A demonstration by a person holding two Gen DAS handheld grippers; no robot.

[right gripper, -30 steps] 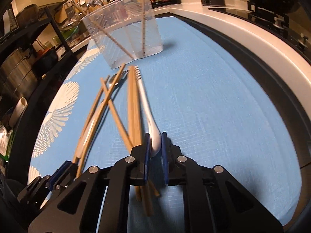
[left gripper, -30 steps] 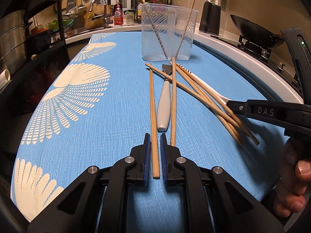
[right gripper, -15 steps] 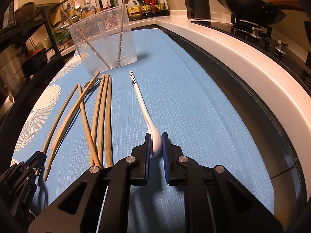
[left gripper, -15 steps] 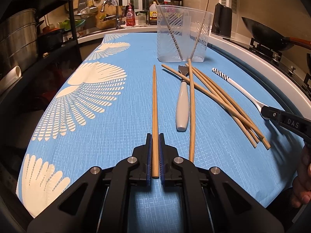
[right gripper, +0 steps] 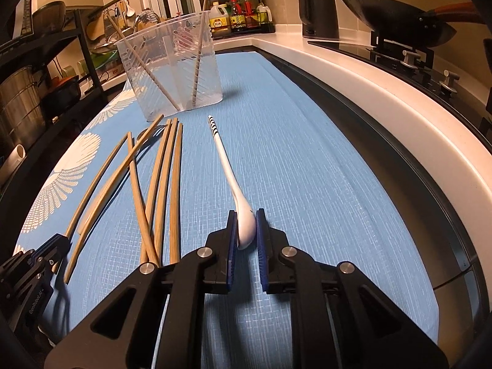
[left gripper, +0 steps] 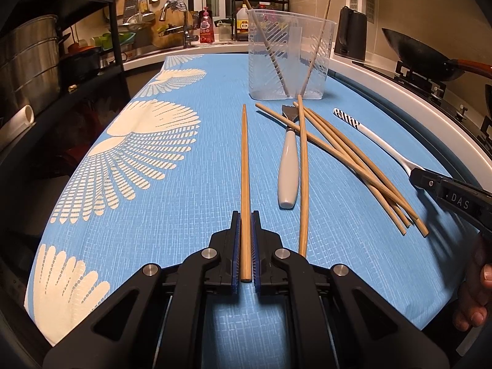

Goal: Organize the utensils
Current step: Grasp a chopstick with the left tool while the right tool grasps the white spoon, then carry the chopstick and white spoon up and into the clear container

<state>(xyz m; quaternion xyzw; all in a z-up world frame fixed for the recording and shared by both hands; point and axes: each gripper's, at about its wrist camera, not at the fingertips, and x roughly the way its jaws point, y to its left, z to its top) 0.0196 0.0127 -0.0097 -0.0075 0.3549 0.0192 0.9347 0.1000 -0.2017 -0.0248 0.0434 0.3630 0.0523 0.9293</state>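
Observation:
My left gripper [left gripper: 245, 215] is shut on a wooden chopstick [left gripper: 244, 166] that points ahead over the blue cloth. My right gripper [right gripper: 246, 213] is shut on the bowl end of a white spoon [right gripper: 229, 173] with a striped handle tip; the spoon also shows in the left wrist view [left gripper: 373, 138]. A clear plastic cup [left gripper: 289, 55] with two chopsticks in it stands at the far end, and shows in the right wrist view [right gripper: 172, 67]. Several loose chopsticks [left gripper: 347, 160] and a white-handled utensil [left gripper: 289, 166] lie between the grippers.
The blue patterned cloth [left gripper: 172, 166] covers the table. A white counter edge [right gripper: 384, 98] runs along the right, with a wok [right gripper: 396, 18] and a black kettle [right gripper: 318, 9] behind it. A dark shelf rack with pots [left gripper: 30, 58] stands on the left.
The left gripper closed on the chopstick and drew it left, apart from the pile. The right gripper pulled the spoon right, clear of the chopsticks. Both views rose slightly.

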